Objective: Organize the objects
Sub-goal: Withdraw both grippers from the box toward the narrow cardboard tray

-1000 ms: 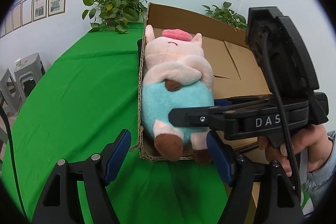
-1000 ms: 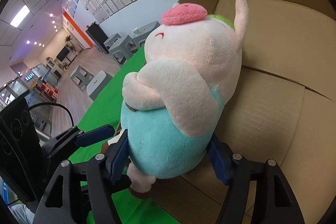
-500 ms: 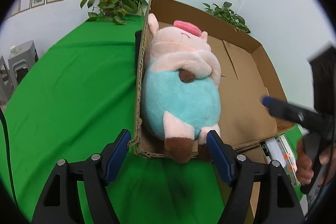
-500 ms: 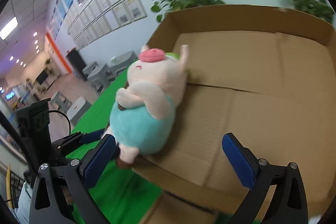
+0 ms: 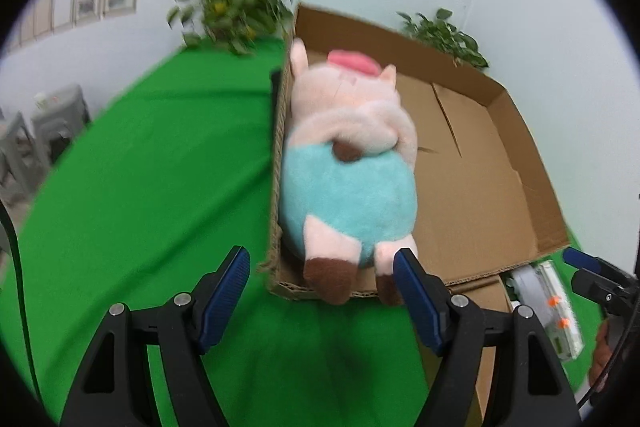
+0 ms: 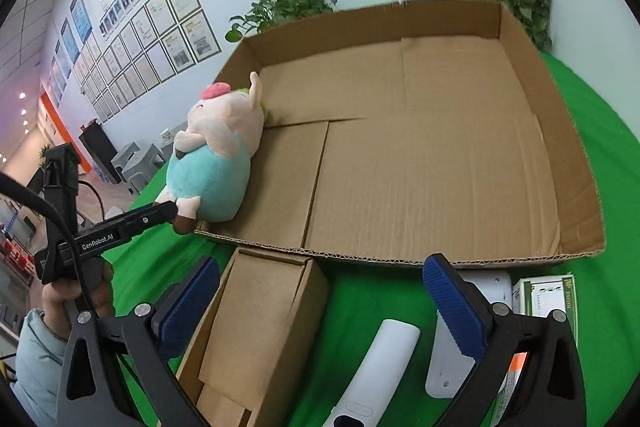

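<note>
In the left near corner of the shallow cardboard tray (image 6: 420,155), the plush pig (image 6: 214,163) lies on its back, head toward the far wall, brown feet hanging over the low front edge. Its side presses the tray's left wall. Pink snout up, teal belly up.

My left gripper (image 5: 322,287) is wide apart, nothing between the blue pads (image 5: 226,287). It sits just in front of the pig's feet, over the green cloth (image 5: 140,187), not touching the plush. From the right wrist view one of its black fingers lines up right by the pig's foot; can't tell if there's contact.

My right gripper (image 6: 320,311) is also spread wide, holding nothing. It hovers over the stuff in front of the tray: a small closed cardboard box (image 6: 260,331) under its left finger, a white remote (image 6: 380,367) between the fingers, a flat white device (image 6: 480,287) partly behind the right pad, and a white-and-green packet (image 6: 548,295) just beyond that.

Rest of the tray floor is bare cardboard. Two potted plants (image 6: 288,11) behind the tray against the wall.
</note>
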A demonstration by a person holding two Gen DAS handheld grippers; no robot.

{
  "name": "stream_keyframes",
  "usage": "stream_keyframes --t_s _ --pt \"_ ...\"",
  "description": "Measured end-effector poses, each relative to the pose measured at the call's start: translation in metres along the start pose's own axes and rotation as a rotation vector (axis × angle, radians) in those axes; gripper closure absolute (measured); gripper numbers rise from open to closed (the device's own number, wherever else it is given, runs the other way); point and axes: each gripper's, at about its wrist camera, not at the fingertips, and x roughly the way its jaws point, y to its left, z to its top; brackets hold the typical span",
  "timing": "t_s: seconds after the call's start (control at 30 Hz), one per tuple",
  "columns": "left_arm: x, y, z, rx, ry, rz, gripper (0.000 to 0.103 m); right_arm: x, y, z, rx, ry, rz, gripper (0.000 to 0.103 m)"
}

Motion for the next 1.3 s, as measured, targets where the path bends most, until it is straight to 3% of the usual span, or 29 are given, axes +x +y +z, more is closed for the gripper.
stream_keyframes --t_s 0.13,0.2,0.43,0.87,1.3 --pt "-0.035 -0.023 0.002 0.079 -0.096 0.073 0.026 -0.005 -0.009 0.0 -0.011 -0.01 -0.01 0.001" --pt "-0.046 -0.037 0.002 0.107 -0.115 0.073 0.022 -0.005 -0.01 0.0 -0.014 -0.01 -0.015 0.001" --pt "-0.066 -0.074 -0.002 0.131 -0.154 0.053 0.022 -0.011 -0.016 -0.005 -0.011 -0.032 -0.068 0.001" --pt "-0.065 -0.106 -0.014 0.13 -0.138 0.015 0.022 -0.036 -0.036 -0.024 0.019 -0.023 -0.068 0.001" --pt "-0.088 -0.113 -0.027 0.115 -0.169 0.002 0.022 -0.062 -0.021 -0.038 -0.044 -0.028 -0.043 0.001"
